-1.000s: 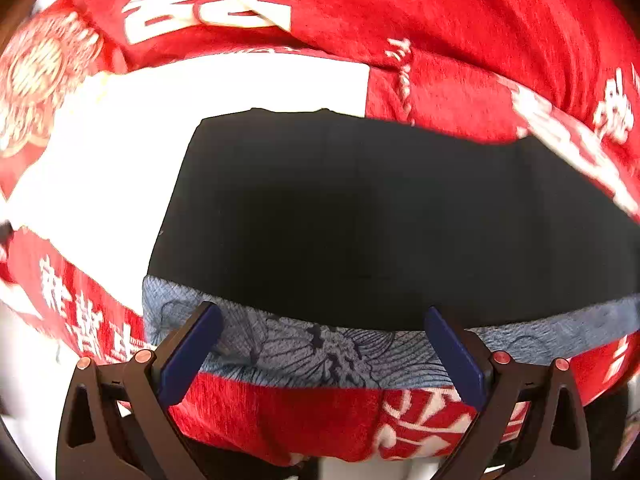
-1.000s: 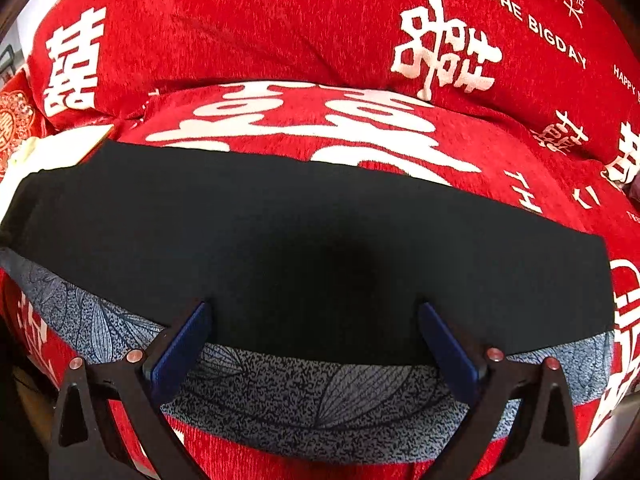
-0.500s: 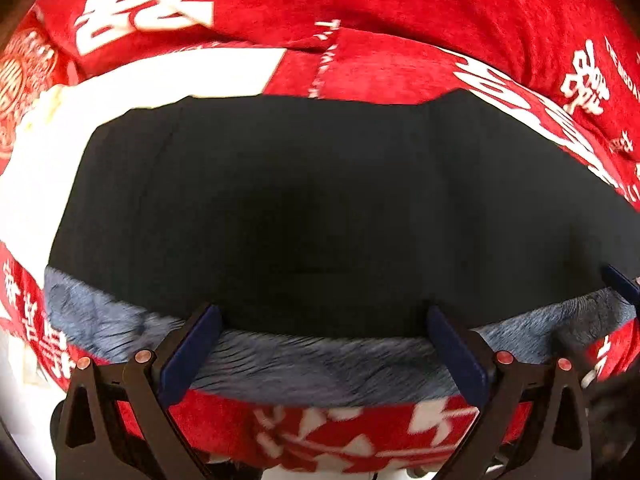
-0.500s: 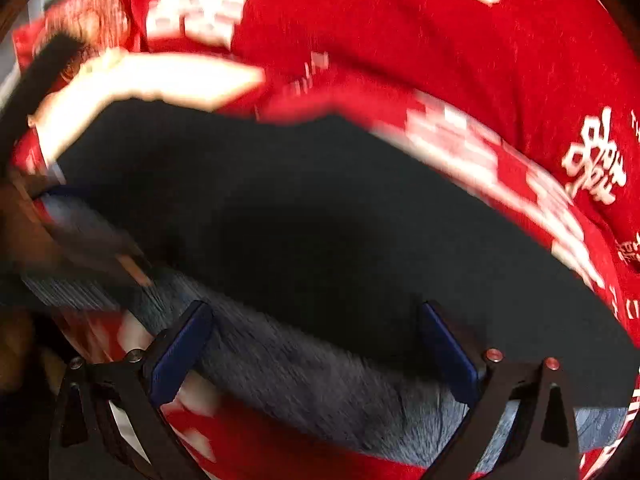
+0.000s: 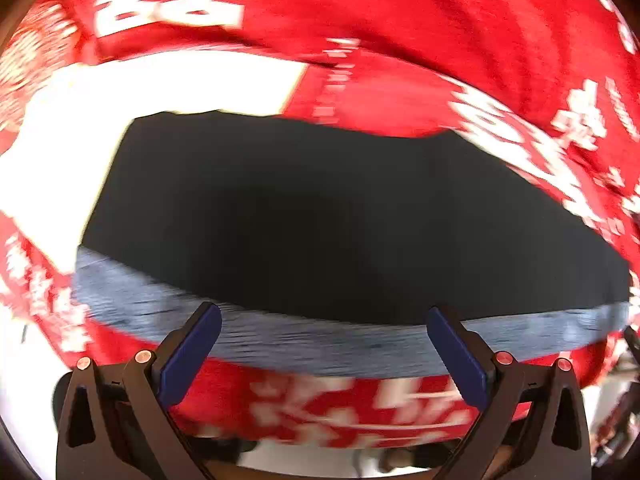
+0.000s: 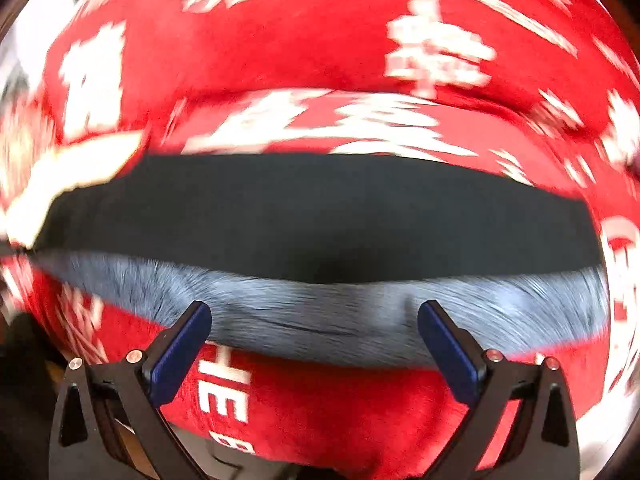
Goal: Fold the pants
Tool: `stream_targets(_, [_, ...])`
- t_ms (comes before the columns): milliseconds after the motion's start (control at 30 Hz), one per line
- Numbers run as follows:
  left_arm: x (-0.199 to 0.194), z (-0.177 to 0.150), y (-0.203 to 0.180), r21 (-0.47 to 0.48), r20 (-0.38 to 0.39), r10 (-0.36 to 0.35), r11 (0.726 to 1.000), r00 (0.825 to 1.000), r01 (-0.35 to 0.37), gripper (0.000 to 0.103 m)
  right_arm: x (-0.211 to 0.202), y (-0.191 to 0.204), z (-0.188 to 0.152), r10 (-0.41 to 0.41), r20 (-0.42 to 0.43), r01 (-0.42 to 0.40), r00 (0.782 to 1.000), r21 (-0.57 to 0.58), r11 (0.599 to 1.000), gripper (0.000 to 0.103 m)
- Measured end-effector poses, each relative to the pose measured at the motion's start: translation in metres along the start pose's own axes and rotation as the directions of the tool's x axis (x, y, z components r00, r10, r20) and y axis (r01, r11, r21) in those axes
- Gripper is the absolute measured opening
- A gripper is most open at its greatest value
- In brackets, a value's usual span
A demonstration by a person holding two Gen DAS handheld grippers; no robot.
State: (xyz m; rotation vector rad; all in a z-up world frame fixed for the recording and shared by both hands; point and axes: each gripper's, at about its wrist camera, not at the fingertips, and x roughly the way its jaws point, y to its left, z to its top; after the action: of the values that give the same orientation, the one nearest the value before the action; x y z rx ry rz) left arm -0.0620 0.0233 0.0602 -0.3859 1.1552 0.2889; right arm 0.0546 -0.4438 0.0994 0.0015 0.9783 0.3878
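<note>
Black pants on a red blanket

The pants [image 5: 340, 216] lie flat and smooth on the soft red blanket [image 5: 400, 20] with white letters, a blurry grey patterned band along the near edge. The left gripper [image 5: 322, 344] and right gripper [image 6: 314, 338] hang just above that band, blue fingers spread wide, holding nothing.

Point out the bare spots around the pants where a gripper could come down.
Free: the red cover in front of the grey band, between the right gripper jaws, and the red strip behind the pants. By the left gripper, a white patch lies open behind and left of the pants. The middle is all pants.
</note>
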Motion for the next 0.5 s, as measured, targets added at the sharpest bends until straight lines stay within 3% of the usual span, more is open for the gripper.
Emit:
stream_targets(67, [0.005,0.004,-0.042,0.064,-0.028,-0.047,0.997,0.999,0.048,0.103,-0.014,-0.060,-0.012,-0.007,0.029,0.001,1.000,0.199,0.980,0.103])
stream_targets(167, [0.013,0.004,-0.112,0.185,-0.074,-0.087,0.978,0.994,0.099,0.103,-0.028,-0.139,-0.041,-0.025,0.073,-0.009,0.997,0.431,0.902,0.103])
stream_targets(300, [0.025,-0.003,-0.191,0.299,-0.145,-0.099,0.944,0.984,0.139,0.103,-0.028,-0.180,-0.060,0.021,0.127,-0.083,0.992,0.505,0.859,0.103])
stream_targets(400, [0.036,-0.005,-0.219,0.293,-0.194,-0.103,0.943,0.975,0.158,0.103,-0.012,-0.182,-0.058,0.102,0.152,-0.165,0.983,0.495,0.853,0.103])
stream_targets(500, [0.051,-0.006,-0.240,0.274,-0.216,-0.071,0.953,0.974,0.130,0.103,0.000,-0.175,-0.055,0.105,0.175,-0.175,0.979,0.456,0.873,0.103])
